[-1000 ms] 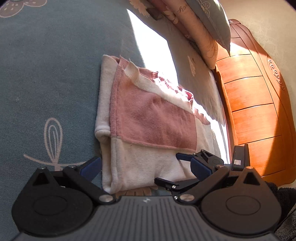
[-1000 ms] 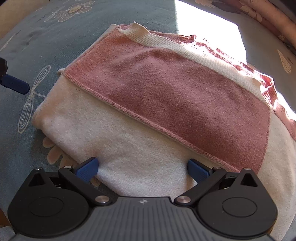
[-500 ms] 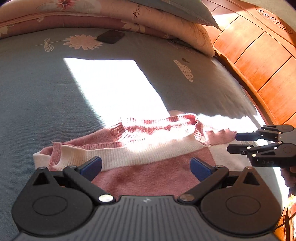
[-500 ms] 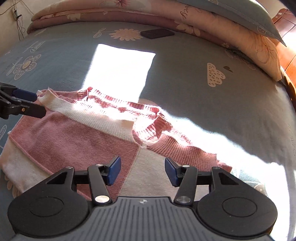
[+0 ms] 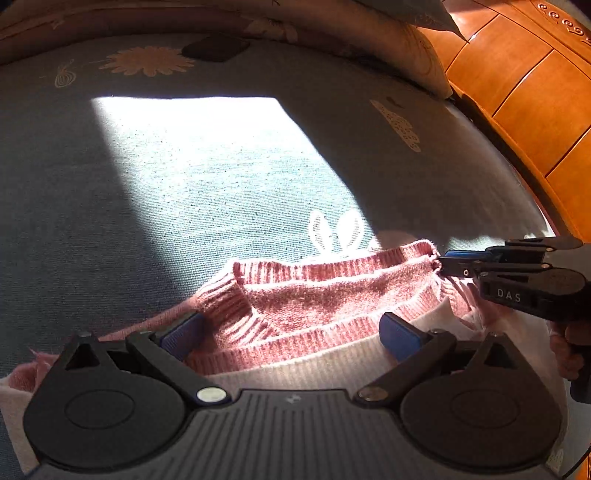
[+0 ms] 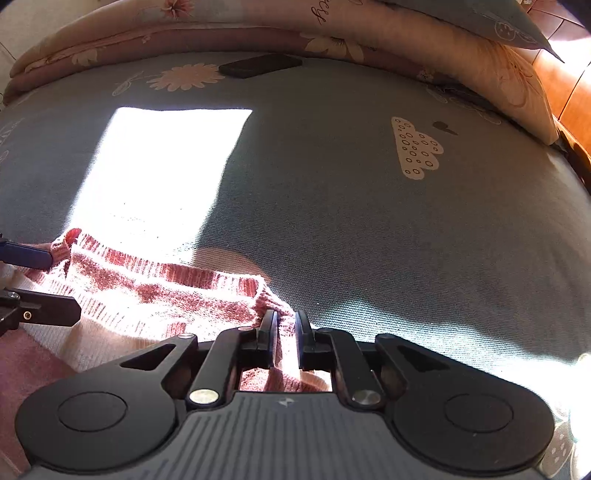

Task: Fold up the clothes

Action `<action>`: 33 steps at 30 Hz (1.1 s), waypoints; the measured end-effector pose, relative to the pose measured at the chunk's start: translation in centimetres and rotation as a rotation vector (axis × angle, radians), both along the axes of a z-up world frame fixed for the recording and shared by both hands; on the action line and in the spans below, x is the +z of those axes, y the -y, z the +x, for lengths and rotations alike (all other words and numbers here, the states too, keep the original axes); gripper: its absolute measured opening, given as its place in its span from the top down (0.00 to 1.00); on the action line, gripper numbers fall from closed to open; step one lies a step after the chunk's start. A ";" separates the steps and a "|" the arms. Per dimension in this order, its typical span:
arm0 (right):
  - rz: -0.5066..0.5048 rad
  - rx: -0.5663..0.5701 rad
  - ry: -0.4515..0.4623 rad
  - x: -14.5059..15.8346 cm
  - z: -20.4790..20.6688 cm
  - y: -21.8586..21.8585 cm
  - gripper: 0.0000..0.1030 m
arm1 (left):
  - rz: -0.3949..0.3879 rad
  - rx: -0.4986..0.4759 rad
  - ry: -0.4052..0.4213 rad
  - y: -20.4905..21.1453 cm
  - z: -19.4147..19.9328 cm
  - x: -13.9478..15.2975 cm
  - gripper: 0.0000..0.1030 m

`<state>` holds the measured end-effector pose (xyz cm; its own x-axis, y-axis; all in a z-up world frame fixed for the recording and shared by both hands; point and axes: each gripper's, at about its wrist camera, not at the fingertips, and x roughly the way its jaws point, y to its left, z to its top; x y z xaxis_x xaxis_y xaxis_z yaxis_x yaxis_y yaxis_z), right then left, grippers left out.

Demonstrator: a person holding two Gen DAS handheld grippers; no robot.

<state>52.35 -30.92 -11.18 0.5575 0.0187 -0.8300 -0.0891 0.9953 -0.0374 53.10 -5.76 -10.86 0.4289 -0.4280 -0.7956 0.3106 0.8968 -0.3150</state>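
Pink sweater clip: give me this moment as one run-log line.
stage: gripping far edge | right gripper: just closed on pink sweater ribbed edge | left gripper: open over edge | surface: bed sheet

Two close wrist views, angled down across the bed (image 5: pixel 221 177), sharing the sweater's collar (image 5: pixel 332 280).

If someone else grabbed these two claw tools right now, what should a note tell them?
Right gripper: has just been closing, now pinching the sweater at one end of its pink collar.
Left gripper: open, straddling the other end of the collar, nothing gripped yet.
Sweater: pink and cream, lying part-folded on the blue bedsheet, collar towards the pillows.
Done: right-hand grip.
Left: close the left gripper on the collar, then probably make the next fold.
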 end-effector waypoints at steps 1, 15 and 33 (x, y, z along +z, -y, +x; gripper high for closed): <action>0.002 -0.002 0.002 0.0 0.0 0.0 0.87 | -0.011 0.005 -0.003 -0.1 0.2 0.0 0.01; 0.027 -0.068 0.033 -0.1 -0.6 -0.1 0.84 | -0.016 -0.037 -0.004 0.3 0.5 1.2 0.01; 0.138 -0.059 0.131 2.1 -2.3 1.1 0.15 | -0.051 0.028 -0.010 -0.2 0.6 2.9 0.01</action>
